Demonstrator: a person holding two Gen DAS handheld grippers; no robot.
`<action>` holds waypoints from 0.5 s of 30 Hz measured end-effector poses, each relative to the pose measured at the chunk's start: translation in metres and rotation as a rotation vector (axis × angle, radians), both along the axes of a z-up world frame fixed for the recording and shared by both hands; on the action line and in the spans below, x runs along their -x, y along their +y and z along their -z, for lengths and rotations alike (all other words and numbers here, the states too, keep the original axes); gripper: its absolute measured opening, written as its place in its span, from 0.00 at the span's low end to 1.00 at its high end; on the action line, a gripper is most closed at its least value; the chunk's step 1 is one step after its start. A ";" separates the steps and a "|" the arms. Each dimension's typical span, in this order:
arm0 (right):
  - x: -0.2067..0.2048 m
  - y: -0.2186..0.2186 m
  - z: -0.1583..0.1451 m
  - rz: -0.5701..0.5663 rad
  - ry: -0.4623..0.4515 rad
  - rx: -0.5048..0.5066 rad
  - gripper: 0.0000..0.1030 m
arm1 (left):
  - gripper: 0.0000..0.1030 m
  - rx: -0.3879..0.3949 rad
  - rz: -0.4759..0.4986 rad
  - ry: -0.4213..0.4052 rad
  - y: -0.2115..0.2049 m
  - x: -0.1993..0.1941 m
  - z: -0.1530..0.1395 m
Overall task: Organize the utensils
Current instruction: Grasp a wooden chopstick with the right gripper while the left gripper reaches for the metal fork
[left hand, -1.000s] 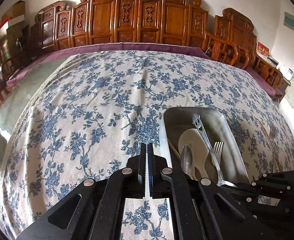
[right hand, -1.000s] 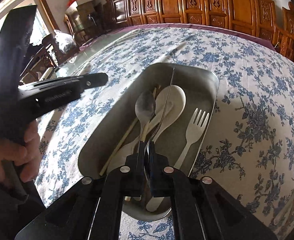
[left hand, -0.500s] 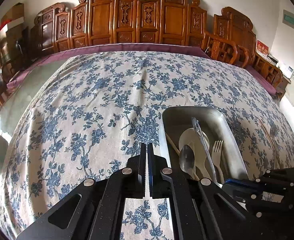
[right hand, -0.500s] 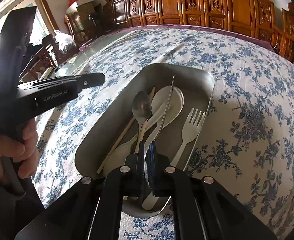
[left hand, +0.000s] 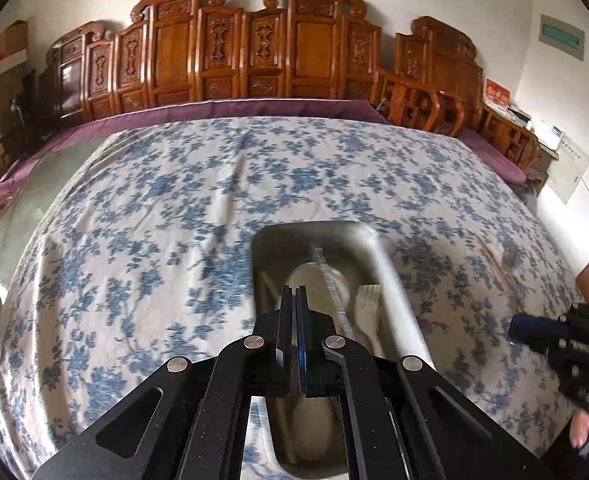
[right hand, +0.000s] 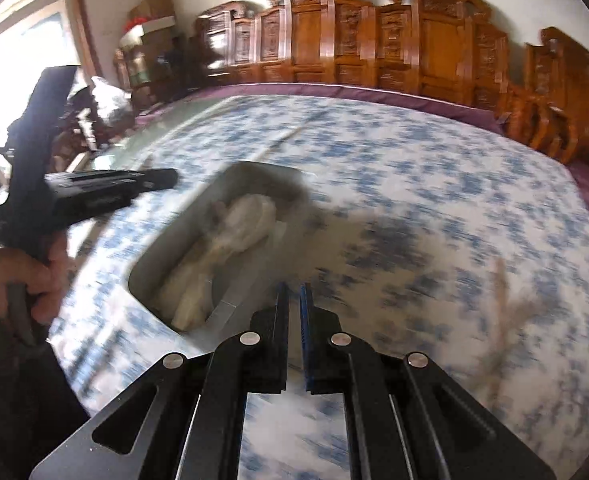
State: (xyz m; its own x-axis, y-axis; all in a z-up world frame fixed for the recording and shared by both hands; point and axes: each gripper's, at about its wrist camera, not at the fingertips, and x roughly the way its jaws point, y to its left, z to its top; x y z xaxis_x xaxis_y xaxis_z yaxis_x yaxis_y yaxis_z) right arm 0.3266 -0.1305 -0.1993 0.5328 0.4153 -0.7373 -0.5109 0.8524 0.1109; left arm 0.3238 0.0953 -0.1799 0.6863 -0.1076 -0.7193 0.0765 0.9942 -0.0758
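tray (left hand: 390, 280): we saw a grey metal tray lying on the floral tablecloth (left hand: 154, 208), near the middle of the table and toward our side.
utensils: inside the tray lay a pale spoon (left hand: 306, 280), a pale fork (left hand: 368, 300) to its right, and a long metal utensil (left hand: 332, 284) slanting across them; in the right wrist view the contents (right hand: 230, 236) were too blurred for us to tell apart.
left gripper (left hand: 294, 292): we held it over the near end of the tray, its jaws pressed together with nothing between them.
right gripper (right hand: 294, 292): it hung over the cloth just right of the tray's near corner, jaws nearly together with a thin gap, nothing in them.
hand (right hand: 26, 276): at the left of the right wrist view, a hand gripped the left tool's handle.
surroundings: carved wooden chairs (left hand: 234, 48) lined the far edge of the table, with a purple cloth edge (left hand: 234, 108) under the floral one.
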 end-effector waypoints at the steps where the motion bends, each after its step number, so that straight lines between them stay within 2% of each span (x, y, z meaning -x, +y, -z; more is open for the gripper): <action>1: 0.000 -0.010 0.001 0.015 -0.002 0.008 0.08 | 0.03 0.001 0.009 -0.002 -0.005 0.001 -0.001; 2: 0.000 -0.021 0.002 0.032 -0.004 0.017 0.08 | 0.04 0.000 0.020 -0.004 -0.011 0.001 -0.002; 4: -0.002 -0.045 0.005 0.075 -0.005 0.032 0.08 | 0.14 -0.019 0.050 -0.005 -0.025 0.003 -0.003; 8: -0.006 -0.087 0.015 0.151 -0.005 0.068 0.08 | 0.16 -0.020 0.084 -0.007 -0.043 0.006 -0.005; 10: -0.007 -0.105 0.022 0.188 -0.008 0.093 0.07 | 0.22 -0.028 0.105 -0.002 -0.055 0.007 -0.002; 13: -0.008 -0.127 0.034 0.236 0.003 0.105 0.08 | 0.25 -0.038 0.140 0.007 -0.072 0.010 0.001; 15: -0.011 -0.140 0.045 0.264 0.025 0.100 0.14 | 0.26 -0.044 0.160 0.012 -0.082 0.011 0.004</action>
State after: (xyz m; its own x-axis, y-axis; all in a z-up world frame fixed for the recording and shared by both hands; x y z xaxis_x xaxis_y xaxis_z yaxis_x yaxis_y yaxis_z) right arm 0.3373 -0.2700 -0.2443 0.5938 0.1893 -0.7820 -0.2679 0.9630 0.0297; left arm 0.3129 0.0135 -0.1842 0.6539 -0.1832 -0.7340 0.2337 0.9717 -0.0344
